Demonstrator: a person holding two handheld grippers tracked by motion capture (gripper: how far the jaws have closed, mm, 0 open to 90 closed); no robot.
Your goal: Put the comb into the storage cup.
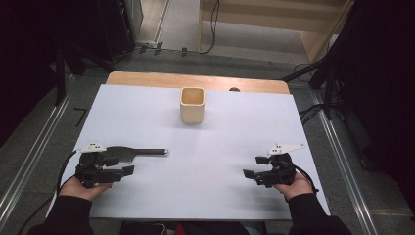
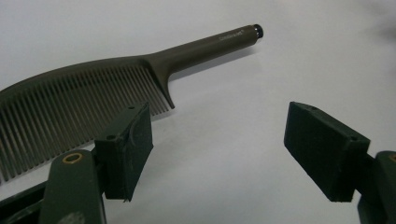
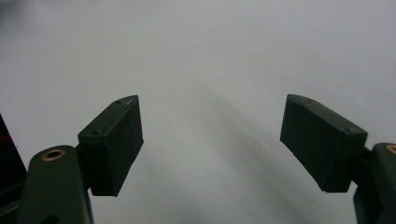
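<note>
A dark comb (image 1: 134, 153) with a long thin handle lies flat on the white table top (image 1: 210, 147) at the left. My left gripper (image 1: 122, 165) rests just in front of the comb, open, with its far jaw next to the teeth. In the left gripper view the comb (image 2: 93, 88) lies beyond the left jaw, teeth toward me, and nothing sits between the jaws of the left gripper (image 2: 219, 135). My right gripper (image 1: 254, 166) rests on the table at the right, open and empty; the right gripper (image 3: 212, 135) faces bare white surface. A cream square cup (image 1: 192, 105) stands upright at the back middle.
The table's wooden back edge (image 1: 195, 80) shows beyond the white sheet. Dark stands and cables (image 1: 313, 73) flank the table on the floor. A person's hands and dark sleeves (image 1: 73, 210) come in from the bottom edge.
</note>
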